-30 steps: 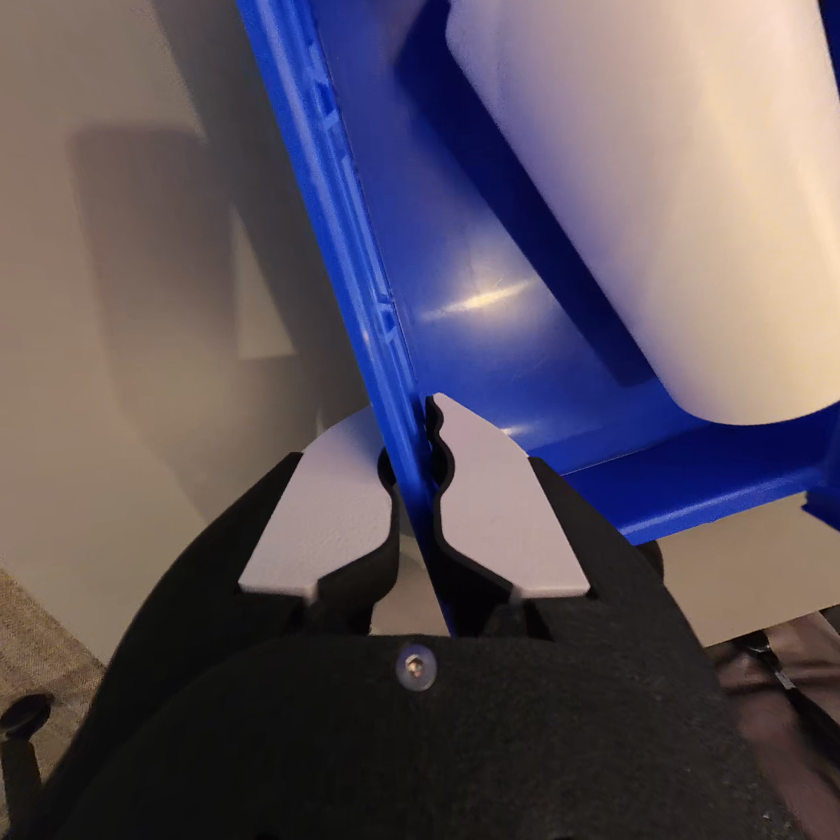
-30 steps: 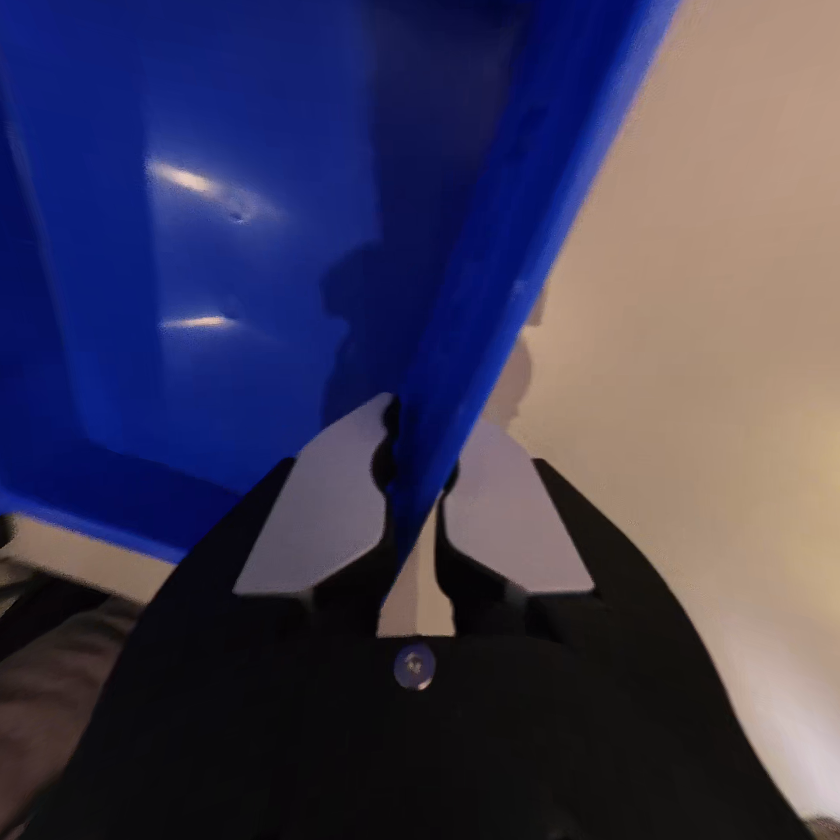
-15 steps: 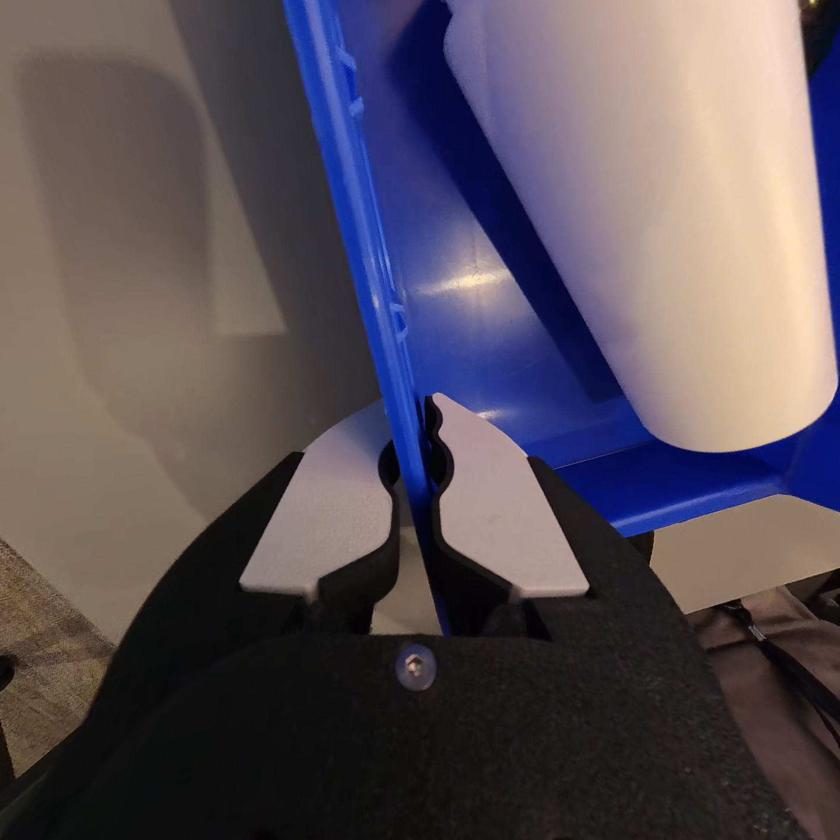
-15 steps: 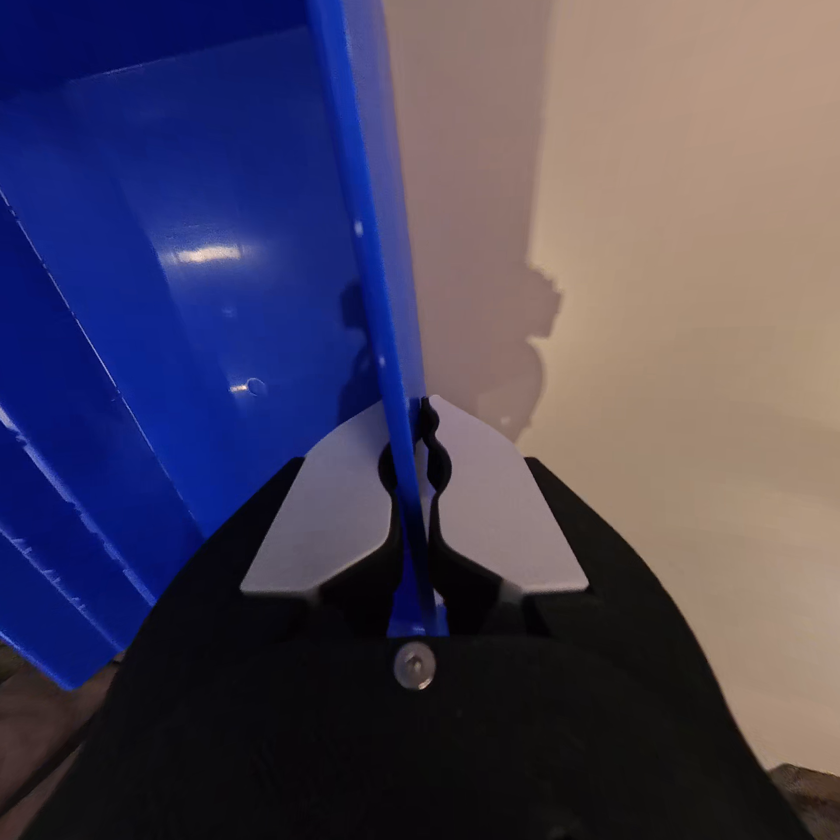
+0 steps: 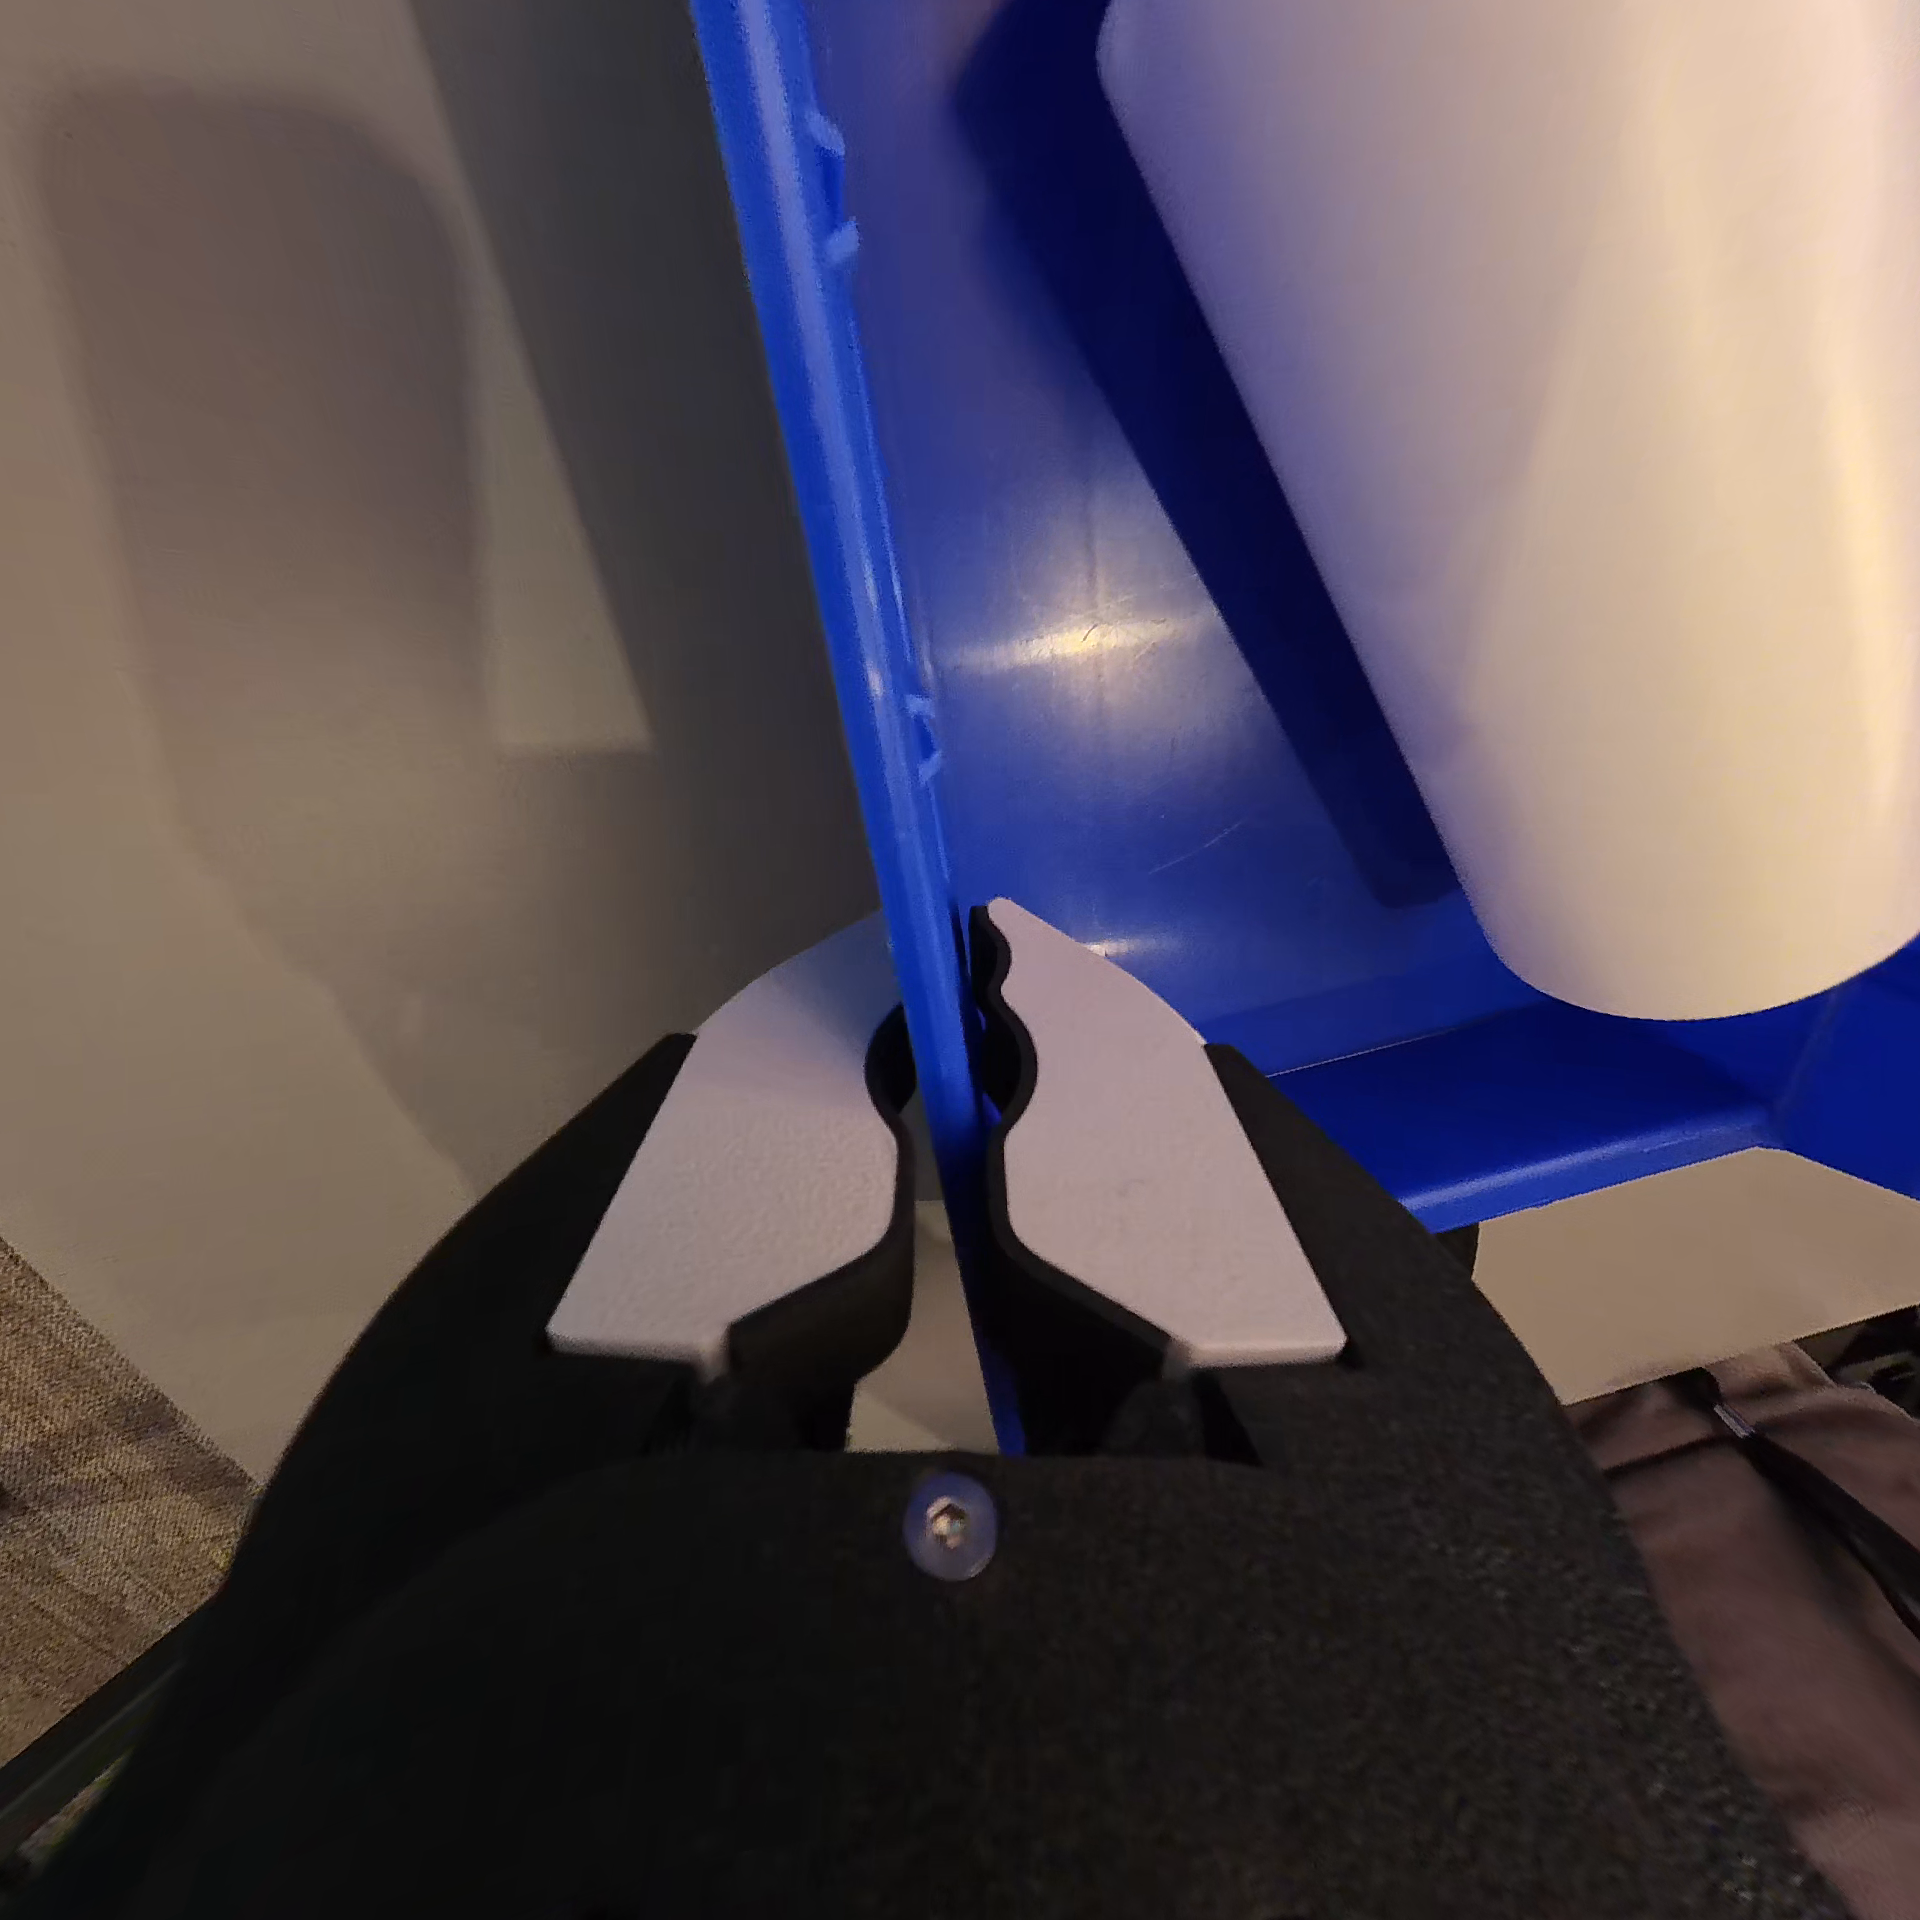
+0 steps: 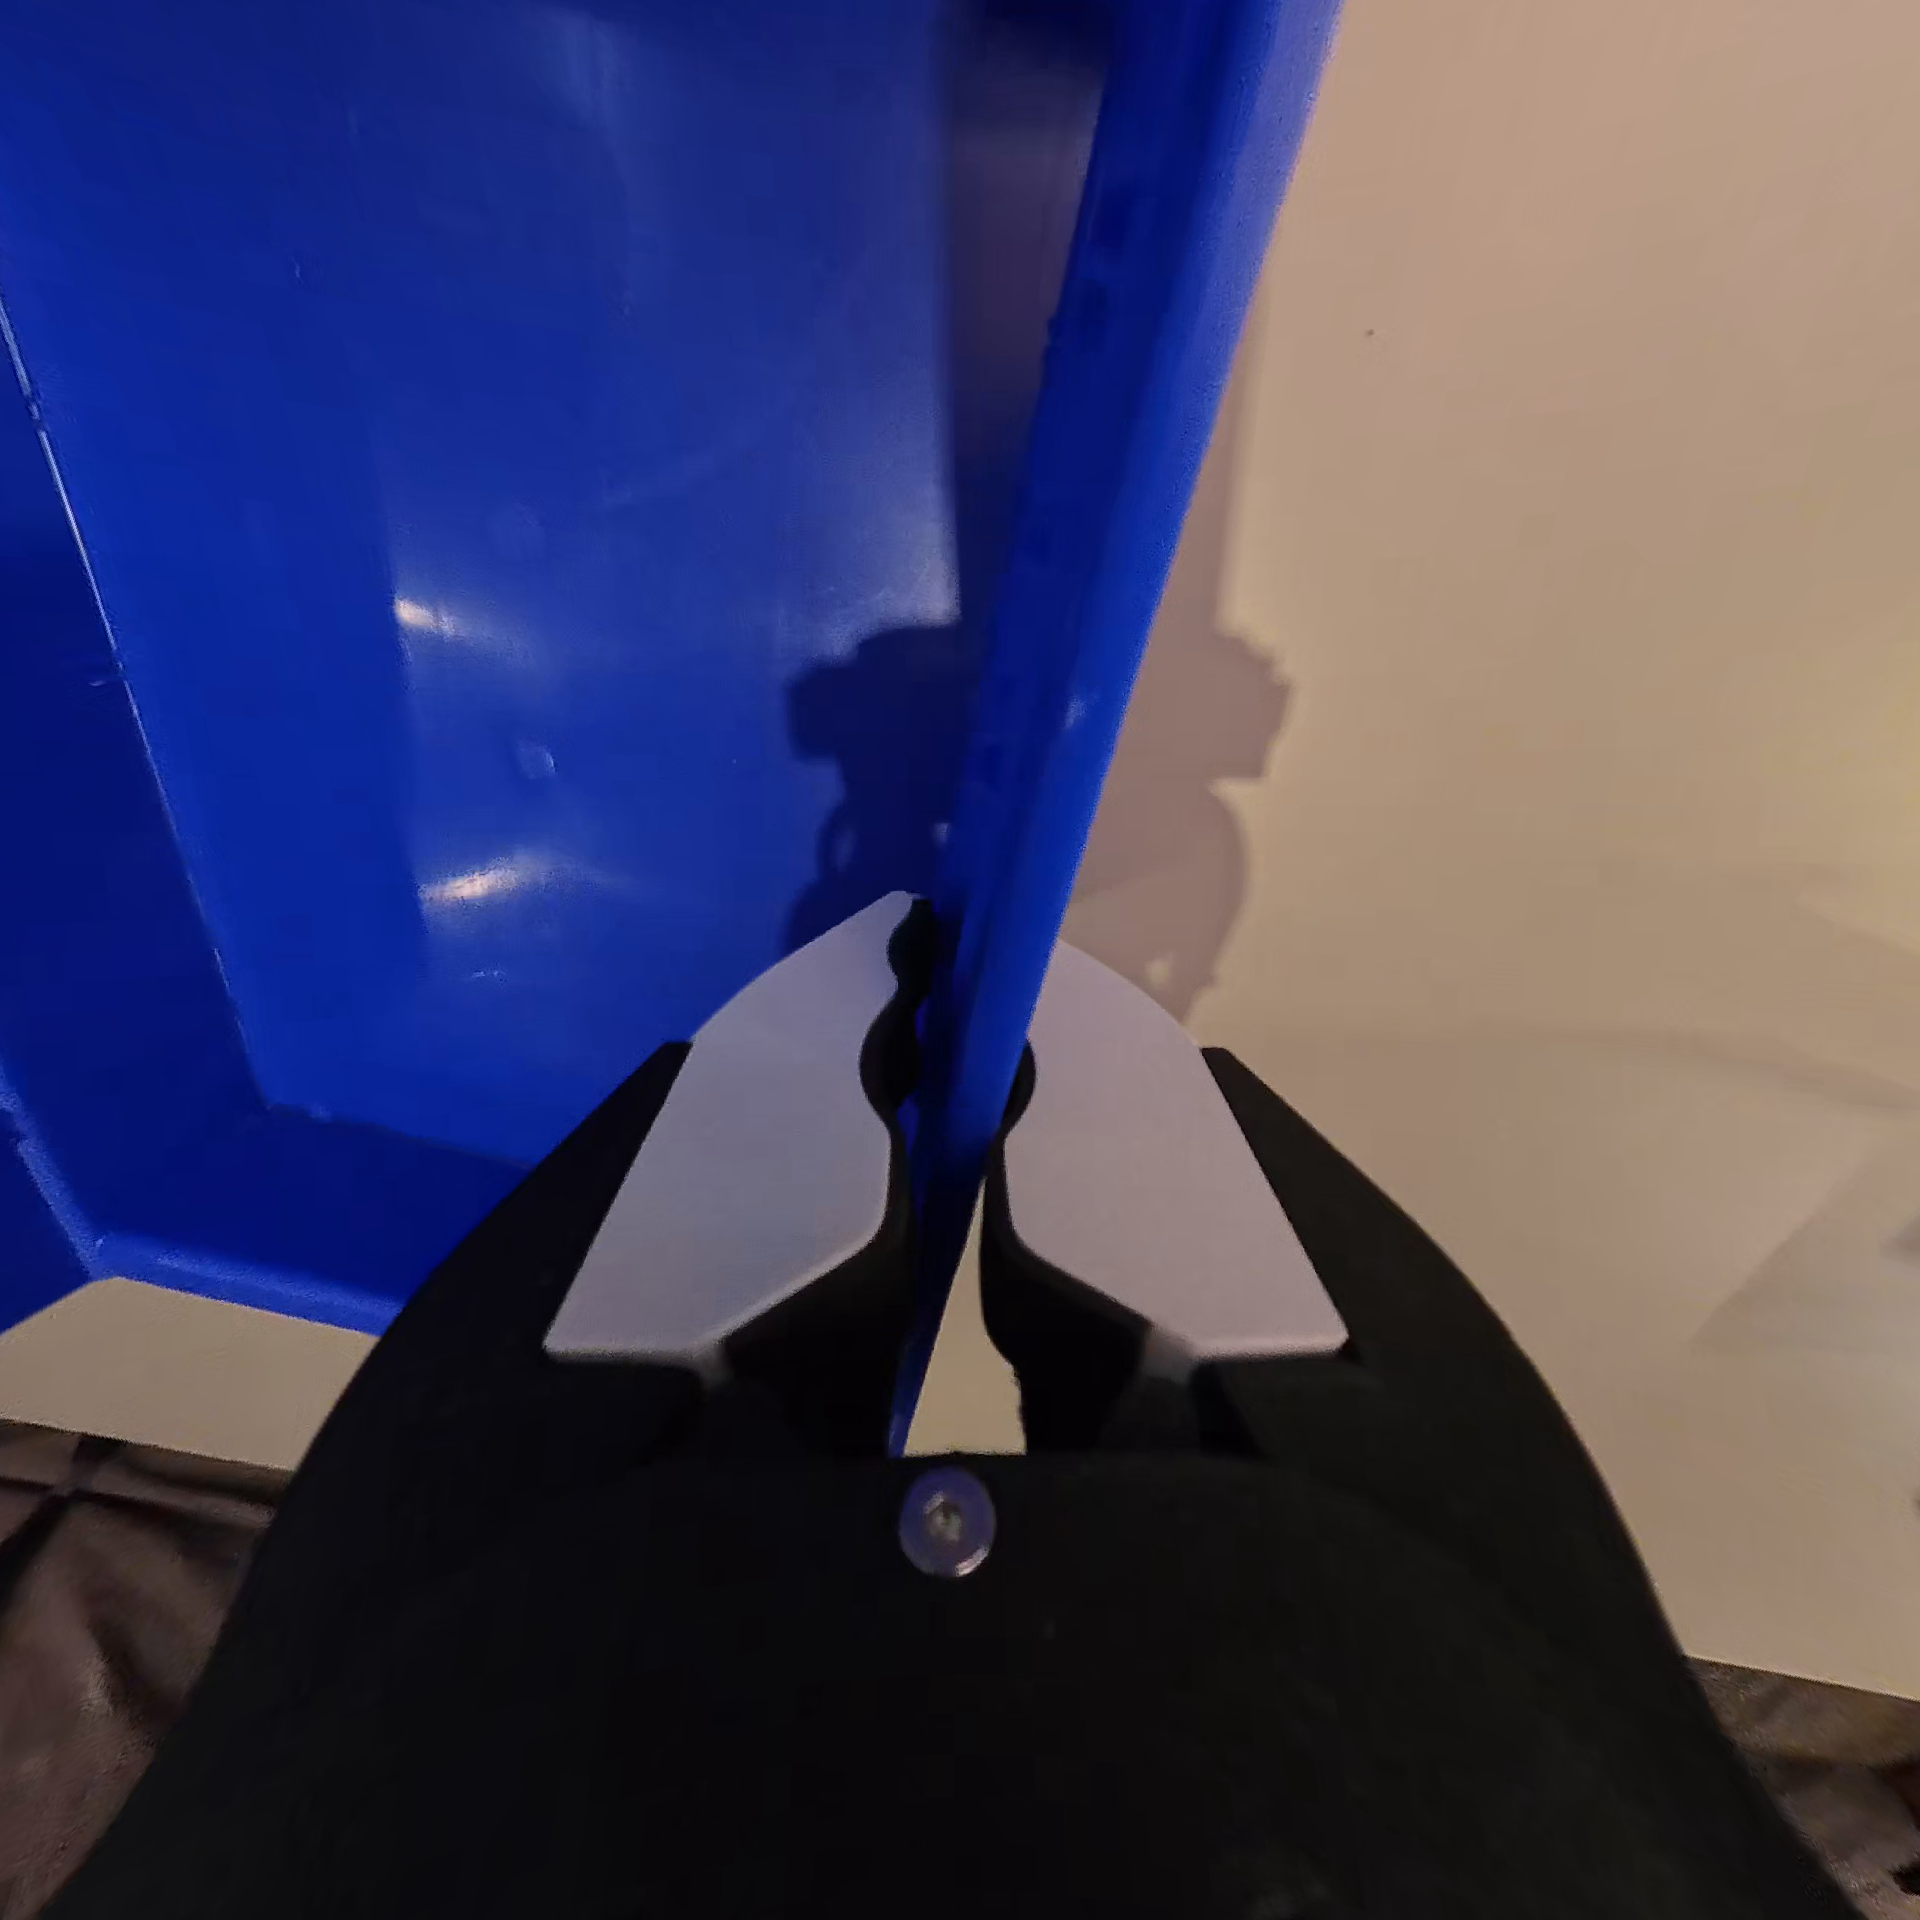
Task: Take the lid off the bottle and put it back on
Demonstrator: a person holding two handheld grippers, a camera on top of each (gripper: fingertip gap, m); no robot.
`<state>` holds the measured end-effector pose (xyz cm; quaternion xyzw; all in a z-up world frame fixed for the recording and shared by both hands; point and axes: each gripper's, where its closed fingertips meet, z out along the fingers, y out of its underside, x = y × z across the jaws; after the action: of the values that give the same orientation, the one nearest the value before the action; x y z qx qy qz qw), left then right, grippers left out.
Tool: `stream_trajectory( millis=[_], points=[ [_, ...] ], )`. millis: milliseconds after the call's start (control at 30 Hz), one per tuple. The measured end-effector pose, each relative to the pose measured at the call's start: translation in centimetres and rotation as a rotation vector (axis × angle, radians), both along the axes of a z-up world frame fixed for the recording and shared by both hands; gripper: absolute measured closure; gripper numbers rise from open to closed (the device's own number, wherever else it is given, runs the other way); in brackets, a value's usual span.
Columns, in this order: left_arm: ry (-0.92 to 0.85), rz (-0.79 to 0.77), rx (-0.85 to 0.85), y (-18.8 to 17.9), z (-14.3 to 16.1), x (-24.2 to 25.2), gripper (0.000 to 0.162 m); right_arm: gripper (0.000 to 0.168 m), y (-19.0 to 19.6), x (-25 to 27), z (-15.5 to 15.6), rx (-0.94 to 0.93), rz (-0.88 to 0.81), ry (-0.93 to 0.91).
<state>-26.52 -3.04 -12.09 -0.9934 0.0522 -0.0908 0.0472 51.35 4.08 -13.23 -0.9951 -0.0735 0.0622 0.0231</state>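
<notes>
While both tongs clamp blue bin walls, plain white bottle lies inside.

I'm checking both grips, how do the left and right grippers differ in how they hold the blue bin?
The left gripper clamps the blue bin wall with the white bottle lying just inside; the right gripper clamps a wall with only bare bin floor in view. Both are shut on a thin wall, one finger inside, one outside.
</notes>
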Motion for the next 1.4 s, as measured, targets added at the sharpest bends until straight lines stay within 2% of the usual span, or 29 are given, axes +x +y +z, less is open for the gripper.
stream_trajectory(
  millis=[167, 567, 767, 800, 867, 967, 1033, 1167, 1233, 1333, 1400],
  points=[
    [-0.007, 0.005, 0.002, 0.1, 0.0, 0.0, 0.155, 0.158, -0.4, 1.1, 0.0, 0.002, 0.051, -0.009],
    [0.027, -0.008, 0.003, 0.1, -0.1, -0.1, 0.155, 0.159, -0.4, 0.4, 0.0, 0.010, -0.005, -0.013],
    [-0.056, 0.028, 0.010, 0.0, 0.0, 0.5, 0.152, 0.159, -0.3, -0.1, 0.0, 0.027, -0.051, 0.029],
    [-0.071, 0.037, 0.019, 0.1, 0.1, 0.5, 0.151, 0.158, -0.2, 0.0, 0.1, 0.043, -0.051, 0.019],
    [-0.106, 0.066, 0.077, 0.7, 1.1, 0.5, 0.148, 0.141, 0.2, 0.7, 0.6, 0.111, -0.055, -0.044],
    [-0.149, 0.106, 0.202, 1.3, 3.9, 0.5, 0.144, 0.139, 1.9, 1.5, 3.8, 0.336, -0.110, -0.117],
    [-0.118, 0.115, 0.299, 1.2, 6.6, 0.4, 0.135, 0.137, 3.3, 1.4, 7.9, 0.563, -0.137, -0.150],
    [-0.147, -0.020, 0.612, 1.6, 13.7, 3.8, 0.137, 0.138, 5.0, -2.9, 17.7, 1.076, -0.011, -0.174],
    [-0.139, -0.095, 0.754, 1.6, 16.8, 5.7, 0.135, 0.125, 4.9, -6.1, 21.6, 1.284, 0.072, -0.152],
    [-0.021, -0.181, 1.005, 1.9, 21.1, 7.3, 0.125, 0.116, 4.1, -11.1, 25.0, 1.492, 0.183, -0.046],
    [0.103, -0.192, 1.161, 2.3, 23.4, 7.7, 0.121, 0.111, 3.5, -14.0, 25.5, 1.513, 0.234, 0.086]
  ],
)
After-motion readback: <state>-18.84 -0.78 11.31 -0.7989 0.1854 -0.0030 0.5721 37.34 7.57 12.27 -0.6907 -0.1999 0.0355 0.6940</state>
